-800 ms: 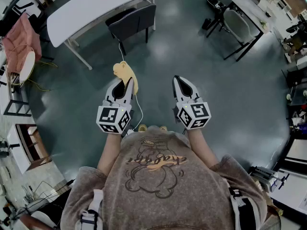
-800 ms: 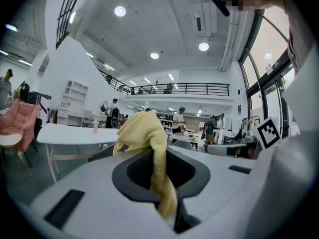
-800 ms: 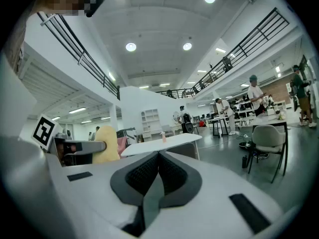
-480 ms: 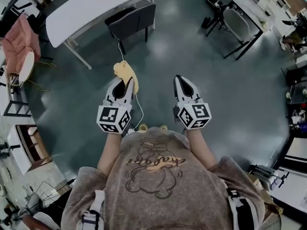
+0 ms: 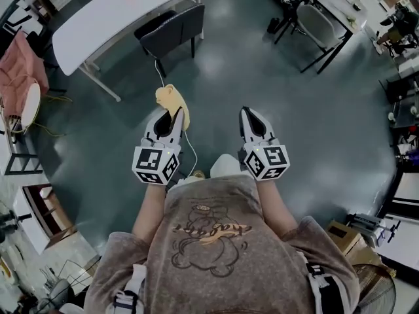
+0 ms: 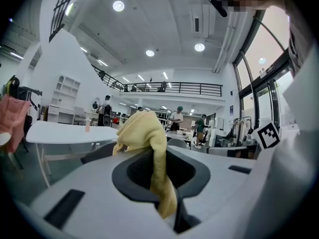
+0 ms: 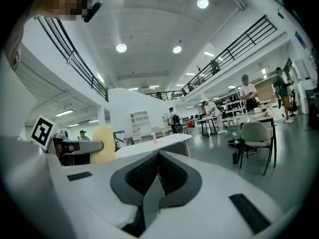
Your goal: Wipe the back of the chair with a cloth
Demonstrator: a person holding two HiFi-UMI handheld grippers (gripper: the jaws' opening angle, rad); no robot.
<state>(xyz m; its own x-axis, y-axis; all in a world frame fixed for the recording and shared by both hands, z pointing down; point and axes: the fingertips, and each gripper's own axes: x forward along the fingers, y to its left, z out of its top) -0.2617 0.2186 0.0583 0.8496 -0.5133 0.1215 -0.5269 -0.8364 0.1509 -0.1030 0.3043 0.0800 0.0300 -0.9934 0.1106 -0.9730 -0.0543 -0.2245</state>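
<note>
Cloth (image 5: 169,97): yellow, clamped in the left tool (image 5: 171,115), bunched beyond its tips.
Right tool (image 5: 248,112): jaws together, empty.
Chair (image 5: 171,34): dark, at the white surface (image 5: 118,12), well apart from both tools.

— Cloth (image 6: 143,133)?
— Is showing plain pale yellow.
— Chair (image 5: 171,33)?
— Is showing black, its back finely speckled.
— Left gripper (image 5: 171,115), right gripper (image 5: 246,113)?
— Are showing white shells and dark grey fingers (image 7: 142,176); the marker cubes (image 5: 156,164) are wearing black-and-white squares.
— Counter (image 5: 105,15), floor (image 5: 262,64)?
— Are showing white and glossy dark grey-green.
</note>
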